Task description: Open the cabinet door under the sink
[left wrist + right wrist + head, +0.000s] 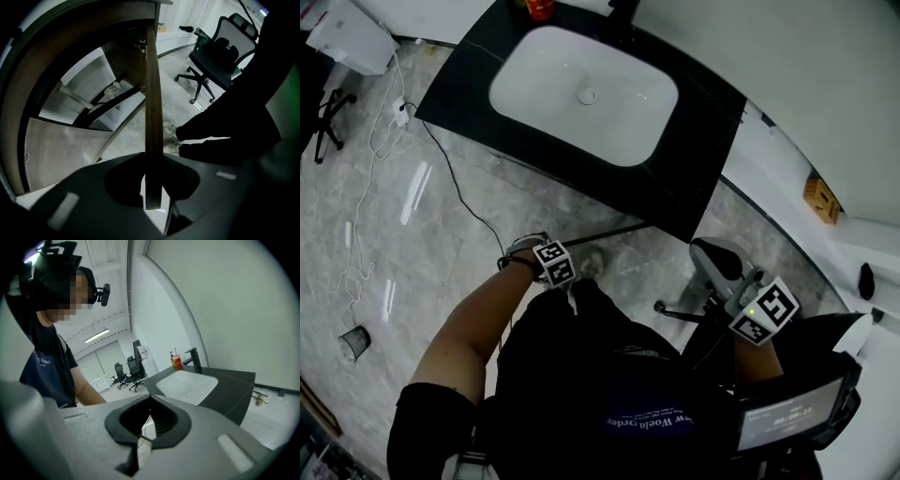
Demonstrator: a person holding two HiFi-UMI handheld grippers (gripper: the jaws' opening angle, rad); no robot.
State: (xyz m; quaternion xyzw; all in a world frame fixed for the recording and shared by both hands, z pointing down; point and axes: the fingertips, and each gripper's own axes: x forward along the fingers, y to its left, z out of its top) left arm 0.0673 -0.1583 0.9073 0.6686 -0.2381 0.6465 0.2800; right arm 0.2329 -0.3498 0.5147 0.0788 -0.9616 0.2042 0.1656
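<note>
**Left tool clamped on the open cabinet door**

Head view: the white sink (586,94) sits in a black countertop (694,178). Beneath its near edge the cabinet door (614,230) shows only as a thin dark line swung out over the grey floor (441,234). The left gripper (555,267) points down at the door's free end, and the right gripper (717,262) is held apart, off to the right.

Left gripper view: the left gripper (153,159) pinches the cabinet door (152,93) by its wooden edge, which runs up between the two jaws. To the left the cabinet stands open, with pipes (110,93) inside. An office chair (220,51) stands on the floor to the right.

Right gripper view: the right gripper (150,399) has its jaws pressed together with nothing between them. It faces the sink (187,385), a red cup (177,363) and a black faucet (194,359).
</note>
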